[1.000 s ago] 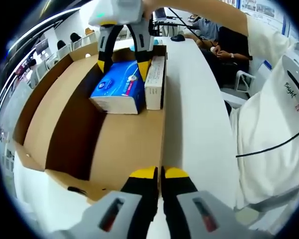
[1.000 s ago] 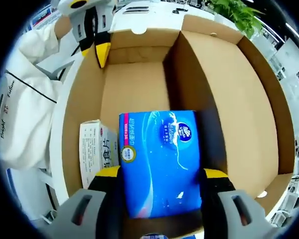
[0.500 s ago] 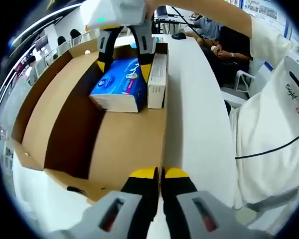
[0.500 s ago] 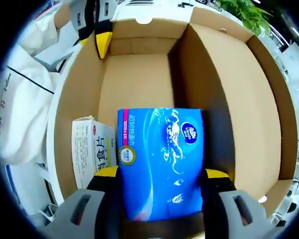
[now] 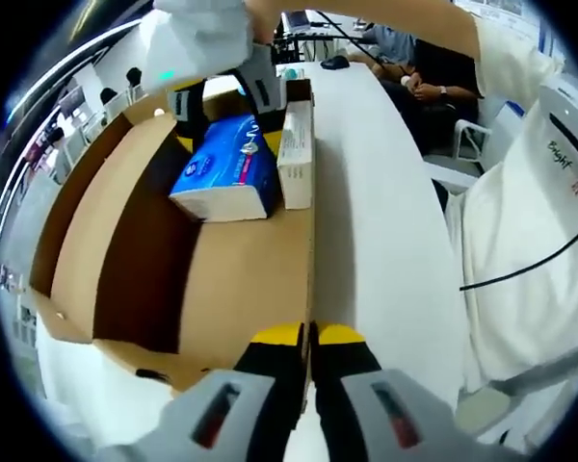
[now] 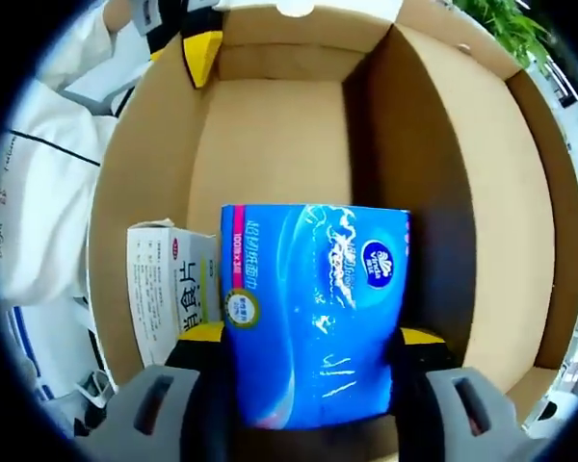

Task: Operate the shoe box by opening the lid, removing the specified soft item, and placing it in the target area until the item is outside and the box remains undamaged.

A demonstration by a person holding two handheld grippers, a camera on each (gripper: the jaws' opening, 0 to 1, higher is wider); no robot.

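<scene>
Right tongs (image 6: 306,342) clamp tissue pack (image 6: 313,308) — inside box (image 6: 270,125).

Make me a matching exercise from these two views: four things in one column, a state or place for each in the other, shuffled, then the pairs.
Things:
1. blue tissue pack
2. white carton
3. left claw
4. cardboard box

States:
A. shut on the box's wall
B. lid open
C. gripped between the right claw fingers
D. standing beside the pack, against the box wall

Pairs: 1-C, 2-D, 3-A, 4-B
</scene>
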